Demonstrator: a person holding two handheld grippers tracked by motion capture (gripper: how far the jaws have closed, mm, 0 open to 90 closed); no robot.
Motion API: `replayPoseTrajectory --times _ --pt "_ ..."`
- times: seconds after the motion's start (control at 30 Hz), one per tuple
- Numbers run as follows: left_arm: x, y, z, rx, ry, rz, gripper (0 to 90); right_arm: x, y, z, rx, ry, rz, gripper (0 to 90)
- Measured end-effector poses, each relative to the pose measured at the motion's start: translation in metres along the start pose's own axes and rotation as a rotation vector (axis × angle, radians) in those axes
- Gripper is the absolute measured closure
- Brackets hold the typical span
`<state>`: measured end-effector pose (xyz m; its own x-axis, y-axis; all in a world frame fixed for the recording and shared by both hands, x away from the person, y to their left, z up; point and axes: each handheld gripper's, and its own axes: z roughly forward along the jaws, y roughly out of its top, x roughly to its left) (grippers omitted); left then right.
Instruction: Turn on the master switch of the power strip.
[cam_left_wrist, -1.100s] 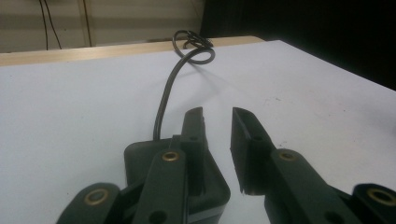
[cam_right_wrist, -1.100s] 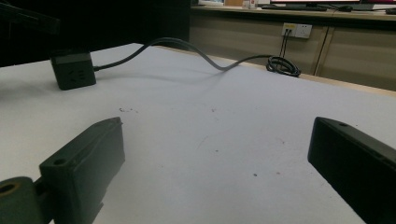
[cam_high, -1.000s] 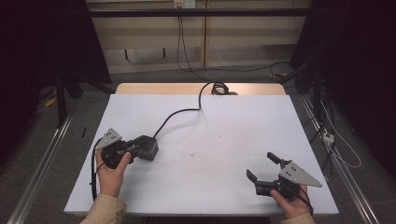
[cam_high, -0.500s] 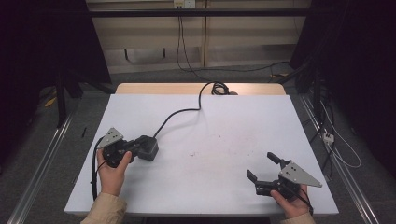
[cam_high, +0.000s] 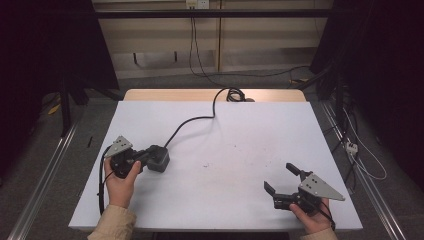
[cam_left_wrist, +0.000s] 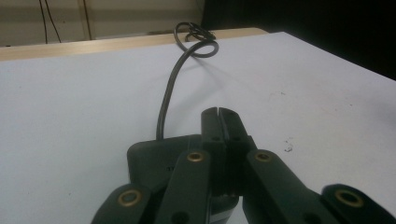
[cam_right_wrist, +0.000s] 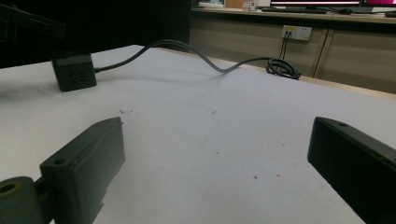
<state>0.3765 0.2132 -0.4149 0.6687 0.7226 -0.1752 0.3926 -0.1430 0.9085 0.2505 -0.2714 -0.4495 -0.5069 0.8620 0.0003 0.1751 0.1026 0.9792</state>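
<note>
Here, the high view shows a white worktop (cam_high: 240, 150) with a black cube-shaped power socket (cam_high: 158, 158) at the left of the frame, a little below centre. Its black cable (cam_high: 192, 121) runs from the cube toward the upper centre and ends in a small coil (cam_high: 231, 93) at the far edge. The left gripper (cam_high: 148, 159), held in the person's left hand (cam_high: 120, 177), lies against the cube's near side. In the left gripper view its jaws stand pressed together, tip to tip, above the top of the cube (cam_left_wrist: 161, 158), with nothing visible between them; they have just been closing. Whether the shut tips rest on the cube's top face or hover just over it cannot be told.

The right gripper (cam_high: 284, 179), at the lower right of the high view, is well apart from the cube. Its jaws are spread wide and hold nothing; in the right gripper view the cube (cam_right_wrist: 74, 71) sits at the upper left, socket holes facing the camera, with the cable (cam_right_wrist: 196, 53) arching away to the coil (cam_right_wrist: 282, 67).

By its look the cube is a rigid, smooth plastic block, likely of moderate weight and not fragile. Flat opposing side faces offer the surest hold; the top and socket face give less purchase. The cable appears fairly stiff and springy, so it will probably drag and tug at the cube when moved.
</note>
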Motion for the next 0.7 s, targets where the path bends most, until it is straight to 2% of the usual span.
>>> replayPoseTrajectory --times 0.7 --pt "0.0008 -0.0031 0.0048 0.029 0.026 0.007 90.0 -0.0002 0.0001 -0.0003 -0.001 -0.002 0.001 3.4"
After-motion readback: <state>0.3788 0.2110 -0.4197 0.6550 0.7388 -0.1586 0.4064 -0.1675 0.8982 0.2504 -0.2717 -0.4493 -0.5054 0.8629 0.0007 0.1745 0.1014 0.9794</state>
